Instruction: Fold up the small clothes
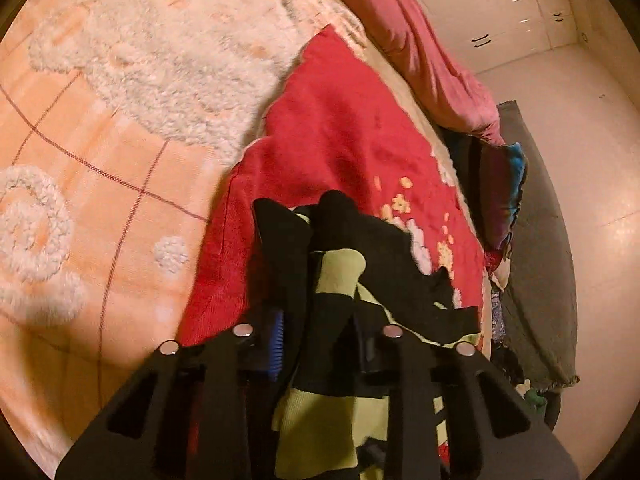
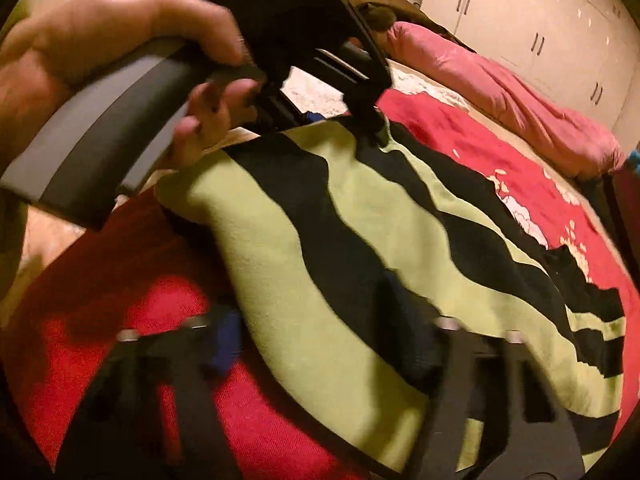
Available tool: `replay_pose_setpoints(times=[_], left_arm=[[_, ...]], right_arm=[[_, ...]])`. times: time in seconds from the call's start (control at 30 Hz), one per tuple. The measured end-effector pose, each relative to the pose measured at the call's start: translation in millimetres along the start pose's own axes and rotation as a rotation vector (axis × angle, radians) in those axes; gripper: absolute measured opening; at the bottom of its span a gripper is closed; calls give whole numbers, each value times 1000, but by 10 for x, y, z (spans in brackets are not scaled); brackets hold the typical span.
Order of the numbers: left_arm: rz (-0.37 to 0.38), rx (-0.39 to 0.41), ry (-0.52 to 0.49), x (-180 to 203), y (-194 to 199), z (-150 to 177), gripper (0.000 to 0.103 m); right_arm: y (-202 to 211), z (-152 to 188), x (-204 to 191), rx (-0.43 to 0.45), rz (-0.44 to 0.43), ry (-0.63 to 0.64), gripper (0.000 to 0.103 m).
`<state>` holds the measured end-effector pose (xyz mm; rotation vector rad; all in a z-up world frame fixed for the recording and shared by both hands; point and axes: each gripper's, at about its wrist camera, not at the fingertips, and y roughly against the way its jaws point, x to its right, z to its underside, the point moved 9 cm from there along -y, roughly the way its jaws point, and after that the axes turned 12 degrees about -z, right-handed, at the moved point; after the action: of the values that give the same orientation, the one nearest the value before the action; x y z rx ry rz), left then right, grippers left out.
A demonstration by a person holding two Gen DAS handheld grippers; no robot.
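Note:
A small garment with lime-green and black stripes (image 1: 340, 272) lies on a red blanket (image 1: 340, 128) spread over the bed. My left gripper (image 1: 310, 216) is shut on one edge of it, and cloth fills the narrow gap between its black fingers. In the right wrist view a person's hand (image 2: 120, 40) holds that left gripper (image 2: 344, 124) at the garment's far edge. The garment (image 2: 280, 220) runs from there towards the camera. My right gripper (image 2: 316, 332) is blurred; the near part of the cloth is bunched between its blue pad (image 2: 230, 344) and its other finger.
An orange bedspread with white fluffy patches (image 1: 120, 120) lies left of the blanket. A pink duvet (image 2: 500, 88) is heaped along the far side of the bed. White wardrobe doors (image 2: 560, 32) stand behind. A grey mat (image 1: 536, 240) and pale floor (image 1: 592, 140) lie off the bed's edge.

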<state>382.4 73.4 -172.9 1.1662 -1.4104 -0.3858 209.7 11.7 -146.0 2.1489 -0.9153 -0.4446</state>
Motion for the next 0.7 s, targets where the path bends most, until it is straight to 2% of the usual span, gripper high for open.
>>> replay_pose_setpoints(times=[0.07, 0.13, 0.27, 0.4, 0.47, 0.57, 0.7], left_arm=[[9, 20, -18, 109, 105, 10, 21], [22, 38, -36, 269, 229, 19, 21], [29, 65, -85, 626, 440, 49, 21], [-58, 94, -156, 942, 538, 106, 21], [-105, 107, -169, 988, 553, 131, 22], [-135, 115, -143, 1017, 551, 144, 28], [-160, 100, -140, 996, 513, 166, 29]], right_arm=[[99, -33, 41, 20, -45, -45, 11], [229, -75, 65, 50, -88, -84, 6], [581, -138, 129, 128, -124, -136, 5], [859, -123, 287, 182, -146, -206, 5], [975, -103, 371, 205, -157, -238, 5], [978, -88, 481, 212, -169, -272, 5], [917, -57, 497, 215, -211, -309, 5]])
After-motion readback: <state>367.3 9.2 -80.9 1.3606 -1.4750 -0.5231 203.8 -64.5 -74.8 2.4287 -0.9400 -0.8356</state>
